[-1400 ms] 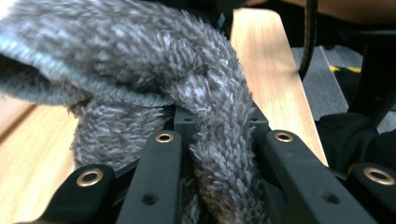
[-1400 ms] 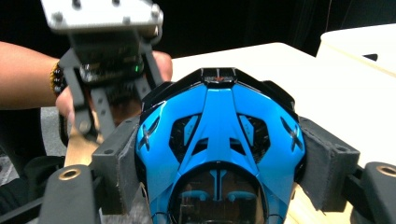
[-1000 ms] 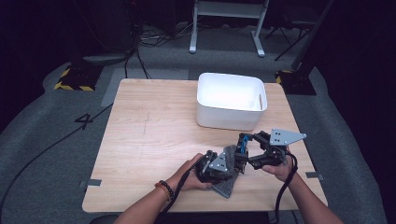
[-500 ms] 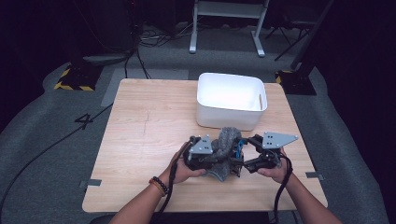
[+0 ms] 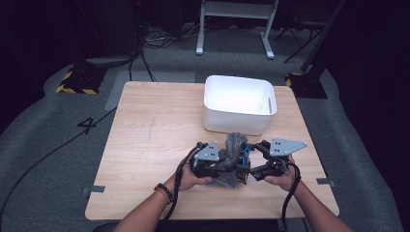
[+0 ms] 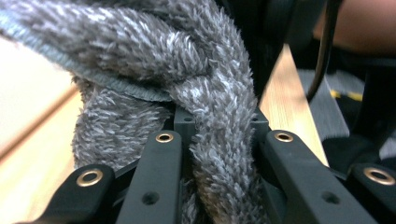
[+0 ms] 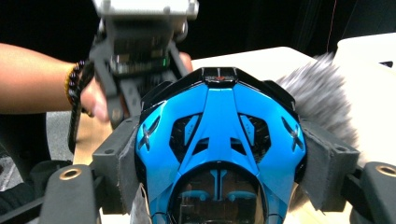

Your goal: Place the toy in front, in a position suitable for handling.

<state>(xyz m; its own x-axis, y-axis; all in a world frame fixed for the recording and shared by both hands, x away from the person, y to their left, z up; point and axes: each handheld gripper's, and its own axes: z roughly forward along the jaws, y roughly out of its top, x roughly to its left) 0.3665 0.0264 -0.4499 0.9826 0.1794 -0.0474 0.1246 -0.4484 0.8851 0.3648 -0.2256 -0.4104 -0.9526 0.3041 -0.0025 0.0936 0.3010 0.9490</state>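
A grey fluffy cloth is bunched between the two grippers near the table's front edge. My left gripper is shut on it; in the left gripper view a thick twist of the cloth runs down between the black jaws of the left gripper. My right gripper is shut on a blue and black shell-shaped object. In the right gripper view the blue object sits squeezed between the padded jaws of the right gripper, with the cloth touching its far right side.
A white rectangular bin stands just beyond the grippers on the wooden table. Both forearms come in over the front edge. Cables and stand legs lie on the grey floor behind and left of the table.
The left gripper has lifted the cloth off the table's front and brought it up against the blue object. The right gripper has barely moved.
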